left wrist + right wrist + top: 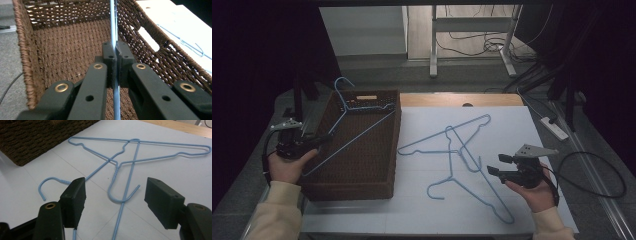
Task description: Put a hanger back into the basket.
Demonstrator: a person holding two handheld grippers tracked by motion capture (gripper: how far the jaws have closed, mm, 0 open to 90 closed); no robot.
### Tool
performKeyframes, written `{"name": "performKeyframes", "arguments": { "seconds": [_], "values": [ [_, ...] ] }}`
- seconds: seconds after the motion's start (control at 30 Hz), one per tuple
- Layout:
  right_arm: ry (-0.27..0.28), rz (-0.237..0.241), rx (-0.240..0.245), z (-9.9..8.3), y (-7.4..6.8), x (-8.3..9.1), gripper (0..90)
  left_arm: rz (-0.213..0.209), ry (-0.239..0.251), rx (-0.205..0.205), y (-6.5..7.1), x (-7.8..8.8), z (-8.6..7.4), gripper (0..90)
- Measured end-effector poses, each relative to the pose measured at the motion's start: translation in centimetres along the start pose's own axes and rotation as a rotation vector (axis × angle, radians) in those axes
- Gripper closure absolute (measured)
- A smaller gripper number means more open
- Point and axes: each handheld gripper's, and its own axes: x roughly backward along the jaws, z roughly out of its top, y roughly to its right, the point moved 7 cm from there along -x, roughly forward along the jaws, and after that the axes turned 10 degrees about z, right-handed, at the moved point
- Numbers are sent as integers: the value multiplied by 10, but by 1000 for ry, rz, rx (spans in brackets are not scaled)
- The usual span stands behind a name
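Near right, the right gripper [495,164] hovers with jaws wide and empty over two blue hangers [462,150] crossed on the table [512,125], both left to move. Near left, the left gripper [319,140] pinches a third hanger [354,131] inside the wicker basket [362,192]. The left gripper view shows the wire clamped between its pads.

L gripper [115,56] clamps hanger wire [113,22] over basket [75,50]
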Motion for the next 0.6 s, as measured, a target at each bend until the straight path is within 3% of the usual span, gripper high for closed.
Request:
{"name": "performKeyframes", "arguments": {
  "seconds": [0.2, 0.3, 0.43, 0.6],
  "values": [
    [-7, 3, 2, 0, -1, -1, 336, 12, -43, -24, 1, -12, -3, 868],
    [-7, 6, 4, 0, -1, -1, 336, 55, -90, -51, -3, -21, -8, 868],
    [-10, 7, 4, -1, -2, -1, 334, 47, -147, -29, -9, -28, -12, 867],
    [-14, 10, 5, -1, -2, -2, 332, 88, -225, -89, -7, -31, -14, 865]
  ]
}}
